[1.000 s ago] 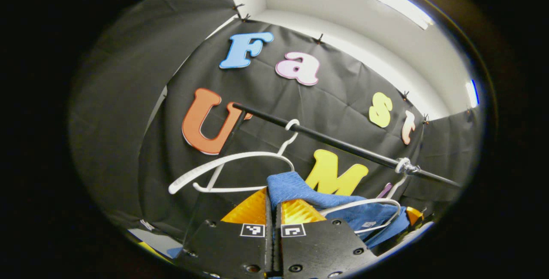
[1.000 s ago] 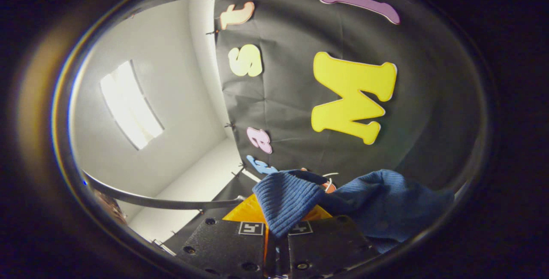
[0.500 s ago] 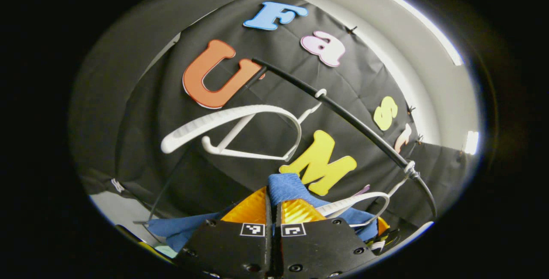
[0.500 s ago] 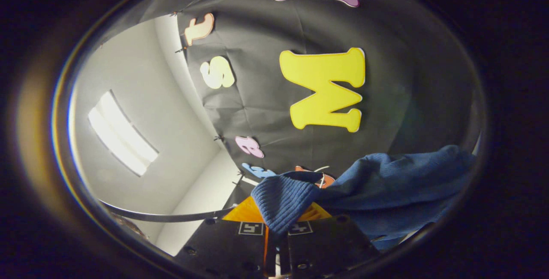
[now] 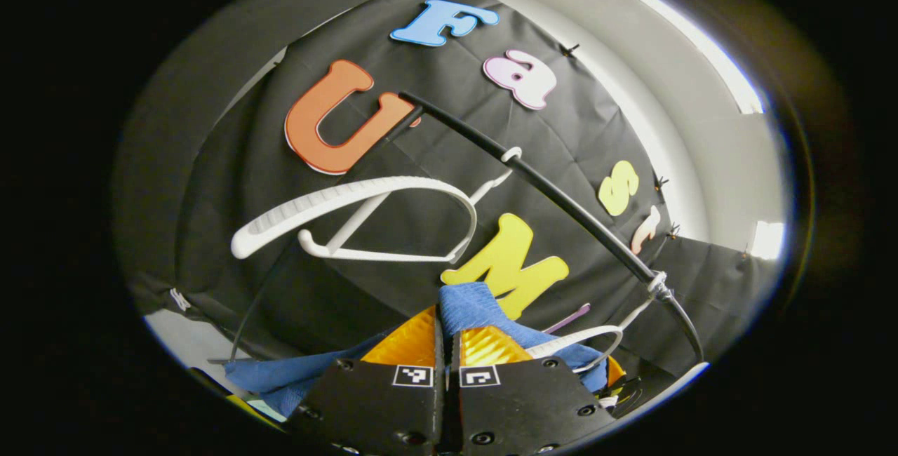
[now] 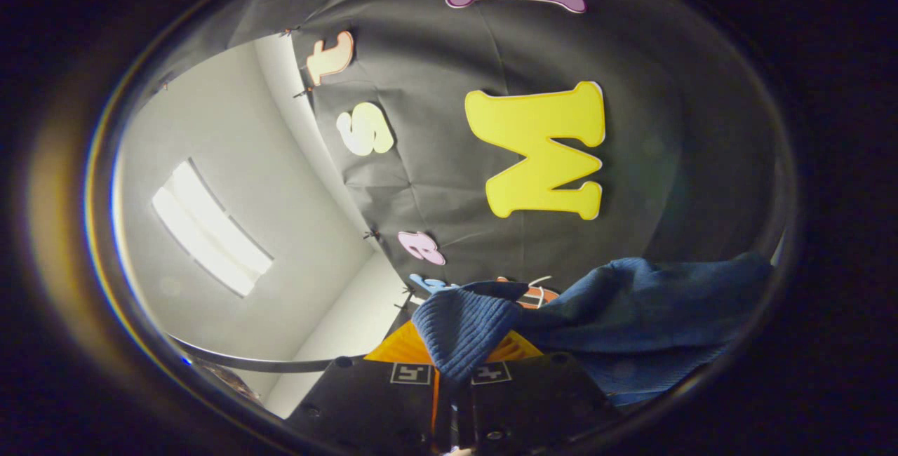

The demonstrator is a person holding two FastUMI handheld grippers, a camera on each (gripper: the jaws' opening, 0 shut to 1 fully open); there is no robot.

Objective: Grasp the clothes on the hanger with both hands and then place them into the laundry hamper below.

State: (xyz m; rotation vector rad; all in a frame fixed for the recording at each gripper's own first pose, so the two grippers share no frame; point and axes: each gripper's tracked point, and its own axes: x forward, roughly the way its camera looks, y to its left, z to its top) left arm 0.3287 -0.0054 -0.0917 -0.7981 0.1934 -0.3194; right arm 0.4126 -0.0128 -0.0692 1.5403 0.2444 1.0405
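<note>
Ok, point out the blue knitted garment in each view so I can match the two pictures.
Left gripper view: the blue knitted garment bunches at bottom centre, pinched by the left hand-held gripper, trailing to the lower left.
Right gripper view: it sits at bottom centre, a ribbed fold held by the right hand-held gripper, spreading to the lower right.
Shared landmark: the black clothes rail, curving at lower left in the right gripper view.
</note>
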